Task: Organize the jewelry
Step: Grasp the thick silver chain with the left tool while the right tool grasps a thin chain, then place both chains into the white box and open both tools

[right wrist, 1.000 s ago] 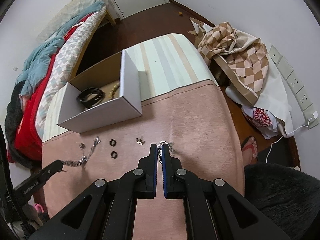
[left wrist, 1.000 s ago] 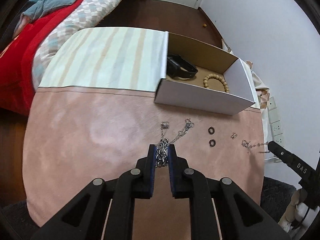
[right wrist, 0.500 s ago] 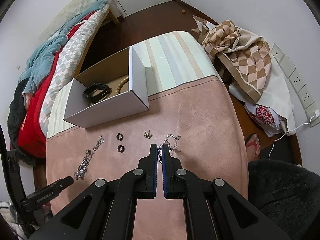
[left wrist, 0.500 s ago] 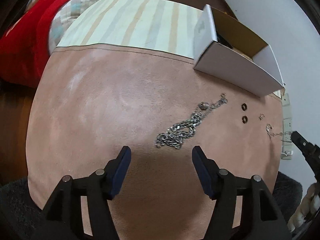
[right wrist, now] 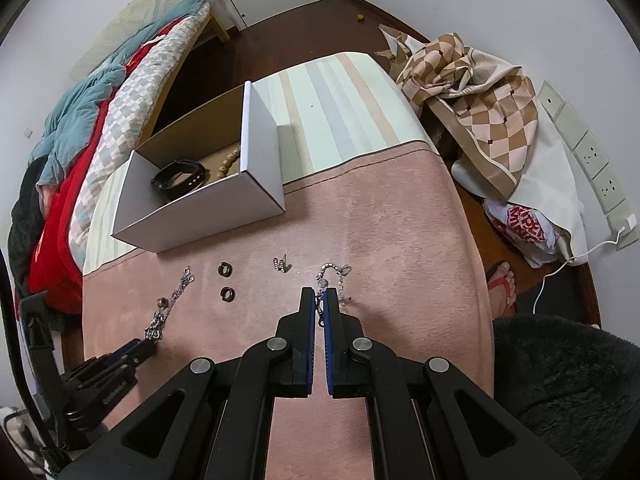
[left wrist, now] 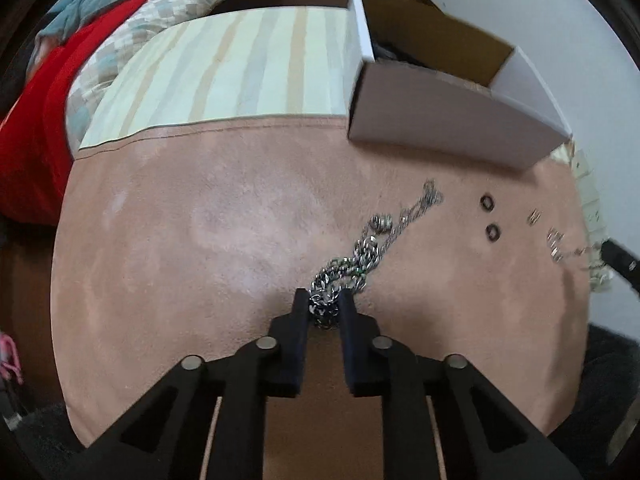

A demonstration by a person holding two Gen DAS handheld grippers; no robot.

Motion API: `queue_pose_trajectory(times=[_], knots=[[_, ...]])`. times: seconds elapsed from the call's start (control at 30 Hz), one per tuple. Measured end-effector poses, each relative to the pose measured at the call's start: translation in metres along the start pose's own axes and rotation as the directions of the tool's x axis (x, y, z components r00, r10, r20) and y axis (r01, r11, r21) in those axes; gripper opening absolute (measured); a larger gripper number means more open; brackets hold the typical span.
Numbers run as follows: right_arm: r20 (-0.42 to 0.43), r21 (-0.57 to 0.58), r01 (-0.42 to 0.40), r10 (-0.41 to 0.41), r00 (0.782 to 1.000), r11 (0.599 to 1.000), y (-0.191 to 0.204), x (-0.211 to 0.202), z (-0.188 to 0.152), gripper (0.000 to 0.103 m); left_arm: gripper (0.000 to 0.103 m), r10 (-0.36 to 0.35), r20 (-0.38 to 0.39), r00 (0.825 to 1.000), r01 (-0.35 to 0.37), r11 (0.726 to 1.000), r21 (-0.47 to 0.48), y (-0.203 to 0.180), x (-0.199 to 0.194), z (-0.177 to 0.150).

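My left gripper [left wrist: 325, 304] is shut on the near end of a thick silver chain [left wrist: 360, 256] that lies on the pink cloth; it also shows in the right wrist view [right wrist: 160, 318]. My right gripper [right wrist: 319, 296] is shut on a thin silver bracelet [right wrist: 334, 272], whose far end rests on the cloth. An open white box [right wrist: 192, 216] holds a black wristband [right wrist: 178, 178] and a wooden bead bracelet [right wrist: 230, 162].
Two dark rings [right wrist: 227, 269] [right wrist: 228, 293] and a small pair of earrings [right wrist: 281, 265] lie on the cloth between the chains. A striped cloth [right wrist: 336, 116] covers the far table half. A bed [right wrist: 80, 140] stands left; bags [right wrist: 480, 120] lie right.
The left gripper let go of the thick chain, opened wide above it, then came down and shut on its near end again. The right gripper stayed shut on the thin bracelet.
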State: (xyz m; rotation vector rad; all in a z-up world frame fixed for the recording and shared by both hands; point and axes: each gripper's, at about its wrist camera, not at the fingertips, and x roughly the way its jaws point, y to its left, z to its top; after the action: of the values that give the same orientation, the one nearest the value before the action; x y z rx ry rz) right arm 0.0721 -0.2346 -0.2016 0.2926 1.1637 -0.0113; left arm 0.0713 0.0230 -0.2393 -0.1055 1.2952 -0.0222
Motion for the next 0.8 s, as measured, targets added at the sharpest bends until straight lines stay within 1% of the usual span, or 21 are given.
queue_pose_trajectory(times=[0.13, 0.27, 0.37, 0.4, 0.43, 0.5, 0.63, 0.8], knots=[[0.014, 0.004, -0.006, 0.006, 1.0, 1.0, -0.001, -0.005, 0.004, 0.004, 0.007, -0.078, 0.05, 0.996, 0.079, 0.996, -0.03, 0.007, -0.034, 0.006], [0.029, 0.012, -0.021, 0.02, 0.999, 1.0, 0.001, -0.01, 0.008, 0.004, 0.007, -0.158, 0.103, 0.982, 0.163, 0.986, -0.045, 0.012, -0.072, 0.015], [0.037, 0.013, -0.036, 0.035, 0.999, 0.999, 0.004, -0.014, 0.01, 0.004, 0.007, -0.2, 0.13, 0.971, 0.208, 0.977, -0.055, 0.016, -0.094, 0.026], [0.039, 0.013, -0.04, 0.039, 0.998, 0.999, 0.006, -0.015, 0.011, 0.003, 0.007, -0.212, 0.139, 0.967, 0.222, 0.973, -0.06, 0.011, -0.099, 0.029], [0.041, 0.013, -0.045, 0.044, 0.998, 0.999, 0.007, -0.016, 0.011, 0.003, 0.007, -0.221, 0.144, 0.965, 0.232, 0.971, -0.063, 0.008, -0.1, 0.04], [0.044, 0.01, -0.059, 0.058, 0.997, 0.998, 0.012, -0.019, 0.012, 0.003, 0.007, -0.238, 0.162, 0.958, 0.252, 0.966, -0.065, 0.009, -0.109, 0.045], [0.045, -0.013, -0.092, 0.092, 0.995, 0.996, 0.022, -0.029, 0.015, 0.003, 0.007, -0.249, 0.196, 0.949, 0.261, 0.964, -0.04, 0.001, -0.124, 0.06], [0.09, -0.073, -0.149, 0.156, 0.984, 0.986, 0.044, -0.06, 0.04, 0.002, 0.007, -0.267, 0.253, 0.93, 0.274, 0.962, 0.007, -0.015, -0.145, 0.089]])
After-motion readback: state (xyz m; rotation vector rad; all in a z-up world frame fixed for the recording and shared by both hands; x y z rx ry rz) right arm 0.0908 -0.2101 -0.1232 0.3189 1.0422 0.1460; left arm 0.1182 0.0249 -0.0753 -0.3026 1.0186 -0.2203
